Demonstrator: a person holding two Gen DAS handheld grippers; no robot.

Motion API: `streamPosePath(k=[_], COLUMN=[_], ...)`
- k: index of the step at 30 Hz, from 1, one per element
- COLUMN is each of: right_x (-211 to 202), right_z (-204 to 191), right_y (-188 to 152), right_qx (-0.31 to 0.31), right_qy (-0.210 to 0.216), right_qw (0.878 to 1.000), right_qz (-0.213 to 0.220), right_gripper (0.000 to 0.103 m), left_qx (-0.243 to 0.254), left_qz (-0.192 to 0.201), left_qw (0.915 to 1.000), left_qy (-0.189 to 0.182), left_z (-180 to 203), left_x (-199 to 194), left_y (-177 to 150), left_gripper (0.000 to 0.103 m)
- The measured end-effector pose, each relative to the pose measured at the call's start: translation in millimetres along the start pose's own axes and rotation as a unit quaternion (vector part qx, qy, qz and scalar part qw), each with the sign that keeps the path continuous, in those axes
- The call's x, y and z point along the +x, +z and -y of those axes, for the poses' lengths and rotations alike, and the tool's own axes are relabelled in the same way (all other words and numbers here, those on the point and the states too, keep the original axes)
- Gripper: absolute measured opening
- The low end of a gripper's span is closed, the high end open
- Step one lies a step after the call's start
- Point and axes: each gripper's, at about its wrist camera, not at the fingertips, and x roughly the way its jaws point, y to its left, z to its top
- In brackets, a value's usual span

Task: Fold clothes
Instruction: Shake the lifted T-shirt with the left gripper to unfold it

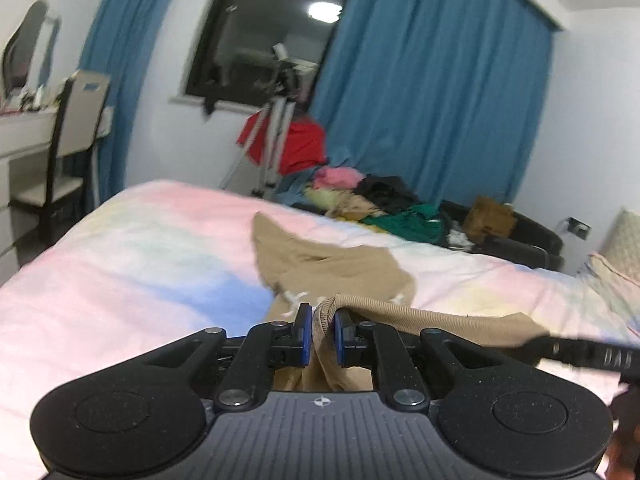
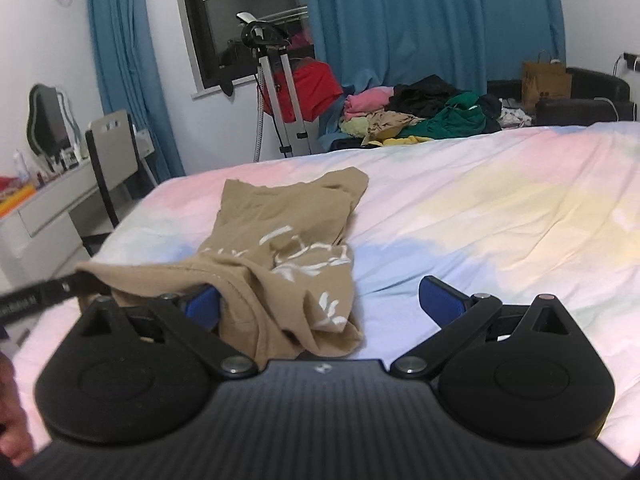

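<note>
A tan shirt (image 2: 288,236) with white print lies bunched on the pastel bedsheet (image 2: 480,208). My left gripper (image 1: 323,326) is shut on a ribbed edge of the tan shirt (image 1: 332,264) and holds it lifted off the bed. My right gripper (image 2: 320,300) is open, its jaws wide apart, with the near end of the shirt draped over the left blue pad (image 2: 202,302); the right pad (image 2: 438,298) is bare. The tip of the left gripper (image 2: 36,294) shows at the left edge of the right wrist view.
A heap of mixed clothes (image 2: 420,114) lies beyond the far edge of the bed. A tripod (image 2: 280,92) stands by the window and blue curtains (image 2: 420,20). A chair (image 2: 108,148) and desk (image 2: 44,208) stand to the left. A paper bag (image 2: 546,80) sits on a black seat.
</note>
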Motion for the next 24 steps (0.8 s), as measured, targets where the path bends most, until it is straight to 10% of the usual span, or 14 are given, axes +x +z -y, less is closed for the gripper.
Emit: streamPosePath(k=[10,24], right_x=[-29.3,-11.6], right_z=[49.4,-19.3], right_y=[20.7,4.1], right_qx=[0.130,-0.037], right_qy=[0.031,0.122], right_qw=[0.987,0.991], right_qz=[0.093,-0.028], right_gripper=[0.103,0.103], left_qx=[-0.016,-0.082], left_qz=[0.007,0.019], left_qw=[0.9896,0.9849], left_qy=[-0.143,-0.151], left_z=[18.3,8.6], left_x=[-26.0,-15.0], left_y=[-3.0,7.0], left_gripper=[0.012,0.012])
